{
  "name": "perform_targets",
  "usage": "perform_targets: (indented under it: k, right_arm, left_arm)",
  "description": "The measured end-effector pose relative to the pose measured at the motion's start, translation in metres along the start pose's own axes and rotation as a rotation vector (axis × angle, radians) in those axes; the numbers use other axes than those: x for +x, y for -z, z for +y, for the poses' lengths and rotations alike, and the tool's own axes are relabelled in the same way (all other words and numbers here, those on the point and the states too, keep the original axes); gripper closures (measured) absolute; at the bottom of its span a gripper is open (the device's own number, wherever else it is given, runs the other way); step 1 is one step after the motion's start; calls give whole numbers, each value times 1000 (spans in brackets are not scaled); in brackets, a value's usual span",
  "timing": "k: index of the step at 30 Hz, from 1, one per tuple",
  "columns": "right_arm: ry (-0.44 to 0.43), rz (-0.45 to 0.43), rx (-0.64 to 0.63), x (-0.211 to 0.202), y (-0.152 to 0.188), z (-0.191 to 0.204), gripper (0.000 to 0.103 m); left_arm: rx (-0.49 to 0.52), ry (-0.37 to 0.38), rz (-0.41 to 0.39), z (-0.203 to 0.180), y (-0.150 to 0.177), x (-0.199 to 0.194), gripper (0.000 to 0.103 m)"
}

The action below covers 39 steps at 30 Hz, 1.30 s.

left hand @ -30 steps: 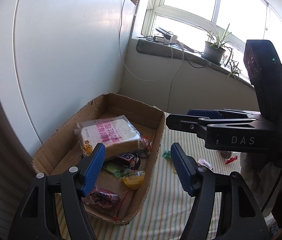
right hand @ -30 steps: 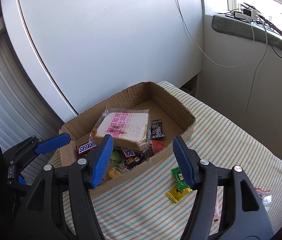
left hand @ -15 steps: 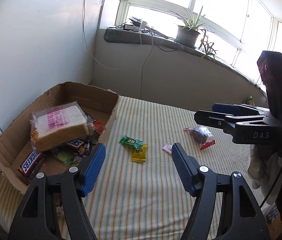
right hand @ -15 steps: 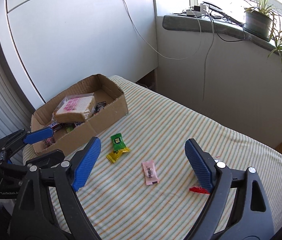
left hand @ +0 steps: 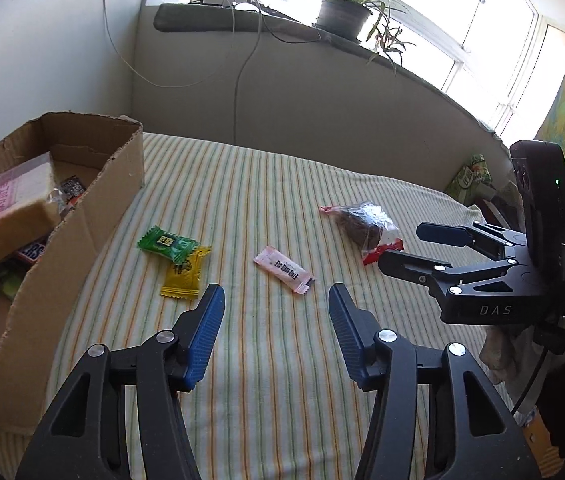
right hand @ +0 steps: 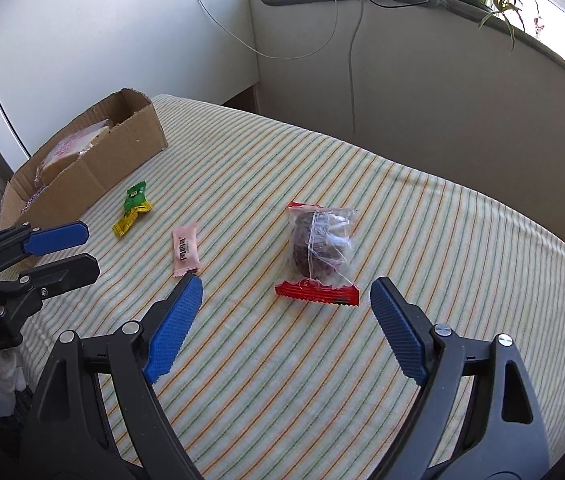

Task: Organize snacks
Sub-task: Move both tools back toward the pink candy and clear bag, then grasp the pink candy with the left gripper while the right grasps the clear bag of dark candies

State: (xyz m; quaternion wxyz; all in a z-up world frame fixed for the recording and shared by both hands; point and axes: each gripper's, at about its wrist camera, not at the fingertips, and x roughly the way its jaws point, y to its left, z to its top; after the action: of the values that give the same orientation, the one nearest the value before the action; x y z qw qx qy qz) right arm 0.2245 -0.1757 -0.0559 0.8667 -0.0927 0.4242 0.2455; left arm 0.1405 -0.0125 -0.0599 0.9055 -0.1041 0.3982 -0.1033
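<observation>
A cardboard box [left hand: 94, 216] with a bread pack [left hand: 2, 204] and several snacks stands at the left; it also shows in the right wrist view [right hand: 94, 168]. On the striped cloth lie a green candy [left hand: 166, 243], a yellow candy [left hand: 184, 274], a pink packet [left hand: 284, 269] and a clear-and-red pastry pack [left hand: 366, 226]. My left gripper [left hand: 276, 312] is open and empty, just short of the pink packet. My right gripper [right hand: 286, 308] is open and empty, straddling the near red end of the pastry pack [right hand: 320, 248]. The right gripper also shows in the left wrist view [left hand: 422, 248].
A wall and a sill with a potted plant [left hand: 344, 20] and cables bound the far side. A green box [left hand: 470, 176] sits past the cloth's right edge. The left gripper [right hand: 62, 252] hovers at the left in the right wrist view.
Both grippers swung right, away from the box toward the loose snacks. The right gripper's jaws spread wider and now frame the pastry pack.
</observation>
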Motion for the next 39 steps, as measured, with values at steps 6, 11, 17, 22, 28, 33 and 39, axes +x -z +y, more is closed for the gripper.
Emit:
perform_targets:
  k: [6,11,17,22,28,33,39]
  right_arm:
    - [7,11,14,15,-6,-8,18]
    - [2,23,25,27,-12,-14,20]
    - [4,38,21,36,-14,-15,24]
    - [-1,49,37,43,-16,-20,28]
    - [6,68,32,52,-17,-19,34]
    - [35,72,19,56,-18,-17,49]
    - [43,69,18,53,-17,-15,54]
  left_arm:
    - [5,9,49,-9,-5,28,58]
    - [-21,12,92,-8,-8,47,61]
    - [-18,3,108,-9,-16,58,61]
    - [36,-33,114,-18,-19,66,62]
    - [107,-86,110,-26,-18,71,80]
    - [125,-97,105,-26,-17,70,85]
    - [114,-85,96,-30,-17,69,85]
